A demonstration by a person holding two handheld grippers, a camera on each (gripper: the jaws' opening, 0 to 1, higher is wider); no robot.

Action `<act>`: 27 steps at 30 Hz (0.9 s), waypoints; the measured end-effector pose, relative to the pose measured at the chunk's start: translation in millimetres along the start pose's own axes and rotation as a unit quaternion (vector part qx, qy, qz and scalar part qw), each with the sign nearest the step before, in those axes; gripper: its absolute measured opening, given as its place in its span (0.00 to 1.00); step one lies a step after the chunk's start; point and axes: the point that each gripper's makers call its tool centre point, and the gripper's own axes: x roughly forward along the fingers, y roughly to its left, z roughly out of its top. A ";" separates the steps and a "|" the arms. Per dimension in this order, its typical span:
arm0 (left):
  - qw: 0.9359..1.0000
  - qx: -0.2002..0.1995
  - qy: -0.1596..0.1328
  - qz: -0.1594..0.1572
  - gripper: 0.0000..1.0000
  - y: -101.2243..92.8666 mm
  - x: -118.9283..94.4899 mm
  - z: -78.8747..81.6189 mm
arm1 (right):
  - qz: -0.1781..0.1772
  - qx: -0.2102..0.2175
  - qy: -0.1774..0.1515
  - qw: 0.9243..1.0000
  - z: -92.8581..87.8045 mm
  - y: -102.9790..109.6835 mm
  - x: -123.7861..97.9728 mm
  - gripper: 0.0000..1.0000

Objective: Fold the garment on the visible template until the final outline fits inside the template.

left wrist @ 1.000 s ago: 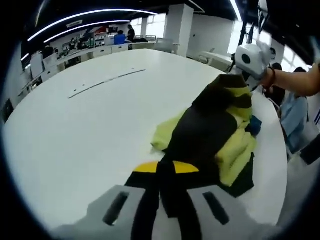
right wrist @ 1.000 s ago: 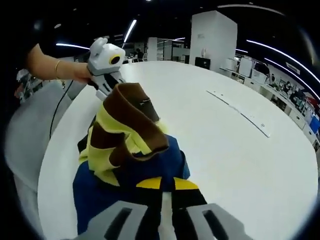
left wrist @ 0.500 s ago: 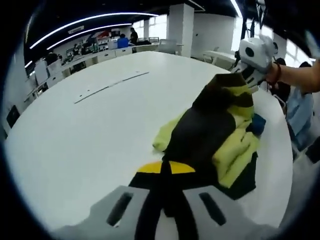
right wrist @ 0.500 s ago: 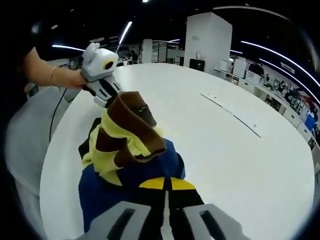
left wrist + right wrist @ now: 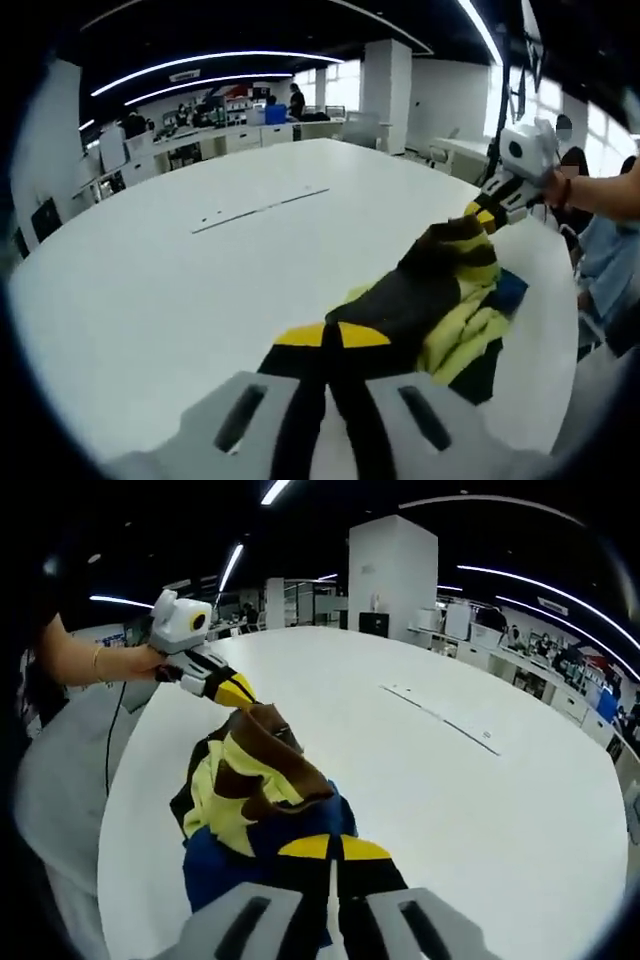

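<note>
Both my grippers, left (image 5: 331, 338) and right (image 5: 333, 852), were clamped on the garment (image 5: 440, 300), bunched lower right on the white surface (image 5: 180, 280).

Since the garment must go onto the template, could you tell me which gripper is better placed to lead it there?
Probably right: left gripper and right gripper both clamp the garment, but the template strip looks slightly nearer the right.

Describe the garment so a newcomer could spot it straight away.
Start at the big white round table. Near its edge, stretched between the left gripper and the right gripper, lies the garment: a bunched heap of yellow, dark brown and blue fabric, the one coloured thing on the white top.
</note>
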 end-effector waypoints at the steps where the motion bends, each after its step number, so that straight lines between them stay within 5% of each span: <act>1: 1.000 -0.002 -0.006 0.004 0.00 1.4 -2.4 3.4 | -0.003 -0.002 -0.005 1.000 2.0 -1.0 -2.1 0.00; 12: 0.997 -0.030 -0.065 0.037 0.00 15.2 -28.3 35.1 | -0.038 0.018 -0.049 0.998 24.6 -16.9 -23.0 0.00; 27: 0.991 -0.058 -0.104 0.061 0.00 38.4 -36.8 59.6 | -0.075 0.005 -0.048 0.996 41.8 -46.5 -33.1 0.00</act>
